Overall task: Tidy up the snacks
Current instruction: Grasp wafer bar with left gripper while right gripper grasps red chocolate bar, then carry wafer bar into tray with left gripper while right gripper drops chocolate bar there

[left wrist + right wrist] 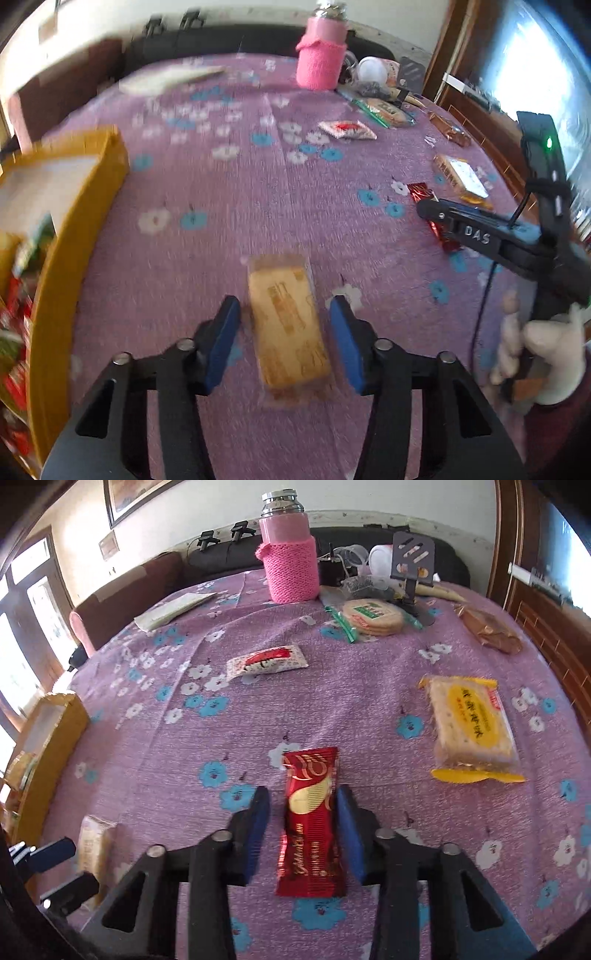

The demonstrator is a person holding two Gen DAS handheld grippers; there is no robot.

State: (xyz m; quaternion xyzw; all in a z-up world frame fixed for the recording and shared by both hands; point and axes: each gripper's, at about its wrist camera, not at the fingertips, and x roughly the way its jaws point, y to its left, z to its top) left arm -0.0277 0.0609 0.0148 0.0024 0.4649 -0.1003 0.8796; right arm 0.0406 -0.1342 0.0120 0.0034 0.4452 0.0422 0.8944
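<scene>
The left gripper is held with jaws apart around a tan clear-wrapped biscuit pack on the purple floral table. The right gripper brackets a red foil wafer packet, jaws apart. The red-and-green contents of the yellow box are shown only in the left view.

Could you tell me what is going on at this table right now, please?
A person is sorting snacks with a handheld gripper in each hand. The left gripper straddles a tan wafer packet lying on the purple tablecloth, jaws open on either side. The right gripper likewise brackets a red foil snack, not yet clamped. A yellow box to the left already holds some packets. A cracker pack, round biscuits and a red-and-white packet remain on the table.
</scene>
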